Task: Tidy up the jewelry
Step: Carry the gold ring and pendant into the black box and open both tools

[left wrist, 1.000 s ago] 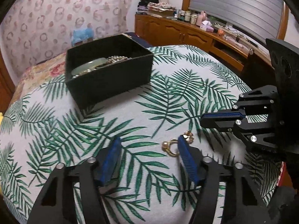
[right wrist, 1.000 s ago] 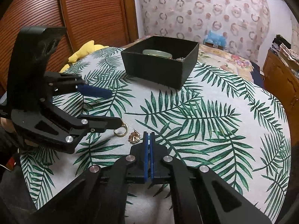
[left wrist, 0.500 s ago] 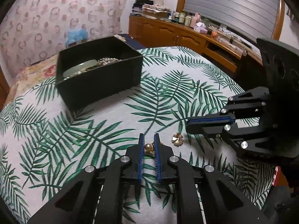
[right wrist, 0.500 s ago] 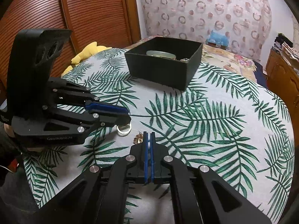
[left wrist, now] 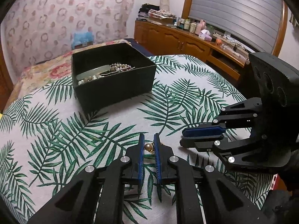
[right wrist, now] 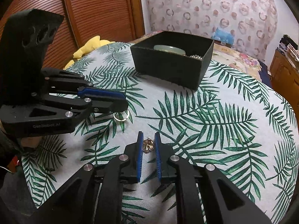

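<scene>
Pearl ring (left wrist: 148, 147) pinched in left claw (left wrist: 149, 144), nearly closed, low over leaf-print worktop (left wrist: 112, 123). Right claw (right wrist: 148, 142) part-open astride gold charm (right wrist: 148, 146), not gripped yet. Box (left wrist: 114, 85) well apart, for drop-off prob.

The only readable text is faint raised lettering, "GenRobot.AI", on the black side of the left gripper (right wrist: 119, 104), seen in the right wrist view, low on its body behind the fingers. Nothing else in either view carries legible writing.
</scene>
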Demonstrator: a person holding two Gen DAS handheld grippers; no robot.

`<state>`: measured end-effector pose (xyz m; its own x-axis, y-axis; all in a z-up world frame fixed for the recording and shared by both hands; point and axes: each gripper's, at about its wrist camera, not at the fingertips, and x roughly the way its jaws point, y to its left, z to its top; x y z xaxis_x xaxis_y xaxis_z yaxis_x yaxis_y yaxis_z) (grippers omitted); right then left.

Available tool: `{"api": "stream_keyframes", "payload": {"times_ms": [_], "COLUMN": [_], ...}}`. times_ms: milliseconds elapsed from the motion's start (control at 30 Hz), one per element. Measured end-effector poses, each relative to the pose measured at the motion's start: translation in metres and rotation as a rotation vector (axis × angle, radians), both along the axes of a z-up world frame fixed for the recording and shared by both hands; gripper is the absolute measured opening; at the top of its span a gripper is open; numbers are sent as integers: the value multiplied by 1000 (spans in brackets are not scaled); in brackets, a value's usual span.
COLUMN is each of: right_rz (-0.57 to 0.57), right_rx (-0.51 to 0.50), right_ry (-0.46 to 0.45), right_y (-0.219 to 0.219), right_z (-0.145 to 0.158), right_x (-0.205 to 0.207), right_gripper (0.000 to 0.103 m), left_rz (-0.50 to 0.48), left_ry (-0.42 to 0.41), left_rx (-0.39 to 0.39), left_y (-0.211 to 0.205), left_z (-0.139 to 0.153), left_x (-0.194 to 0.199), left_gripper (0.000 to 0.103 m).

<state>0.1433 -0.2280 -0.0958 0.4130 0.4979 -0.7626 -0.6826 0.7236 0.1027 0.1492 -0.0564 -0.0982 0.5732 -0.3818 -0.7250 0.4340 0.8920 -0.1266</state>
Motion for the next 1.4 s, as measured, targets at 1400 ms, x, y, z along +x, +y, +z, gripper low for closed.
{"api": "stream_keyframes", "payload": {"times_ms": [1400], "right_rz": [-100], "right_rx": [135], "right_ry": [-137], "right_y": [11], "right_z": [74], "right_x": [152], "right_gripper": [37], "left_rz": [170], "left_ry": [-173], "left_rx": [29], "left_y": [37], "left_z": [61], "left_x": [93], "left_gripper": [9]}}
